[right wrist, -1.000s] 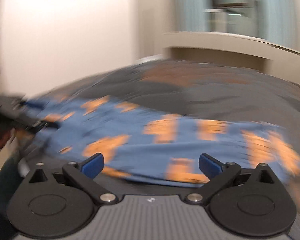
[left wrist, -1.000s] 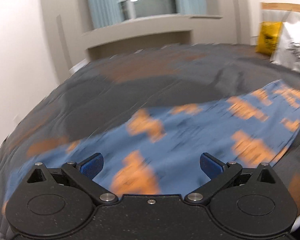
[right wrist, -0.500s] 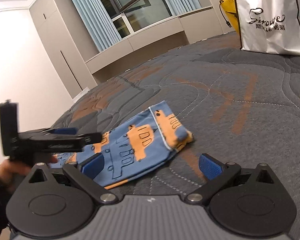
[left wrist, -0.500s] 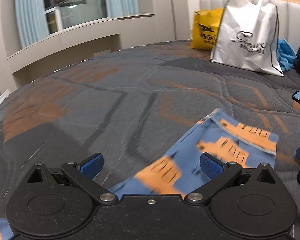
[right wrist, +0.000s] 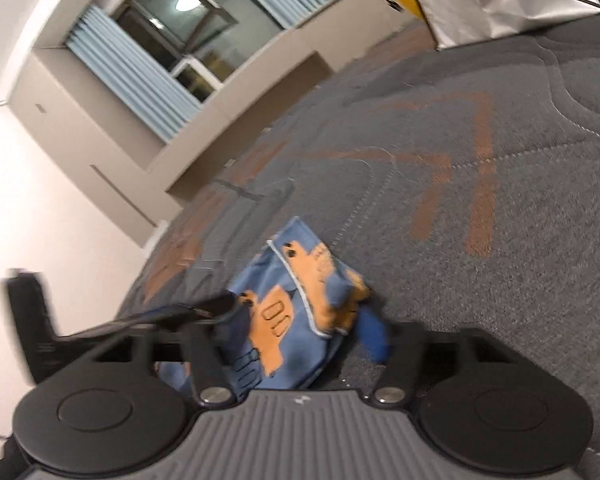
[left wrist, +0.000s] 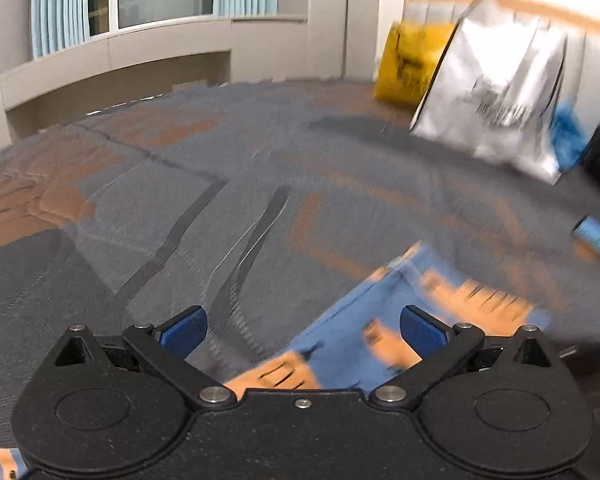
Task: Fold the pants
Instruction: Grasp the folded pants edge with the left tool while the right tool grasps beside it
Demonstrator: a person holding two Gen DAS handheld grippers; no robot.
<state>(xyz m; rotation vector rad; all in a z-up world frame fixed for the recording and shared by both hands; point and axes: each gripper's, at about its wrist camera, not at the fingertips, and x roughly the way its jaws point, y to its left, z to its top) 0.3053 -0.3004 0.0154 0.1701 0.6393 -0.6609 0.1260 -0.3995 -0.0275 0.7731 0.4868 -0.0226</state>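
The blue pants with orange prints lie on the grey and orange bedspread, blurred by motion. My left gripper is open just above their near edge, holding nothing. In the right wrist view the pants are bunched between the jaws of my right gripper, which are tilted and partly closed around the cloth; whether they pinch it is unclear. The left gripper reaches in from the left beside the pants.
A silver shopping bag and a yellow bag stand at the far right by the headboard. A phone lies on the bed at right. A window ledge runs along the back wall.
The right gripper has rolled sideways and dropped onto the end of the pants, its jaws narrowing around the cloth. The left gripper has shifted slightly and stays open.
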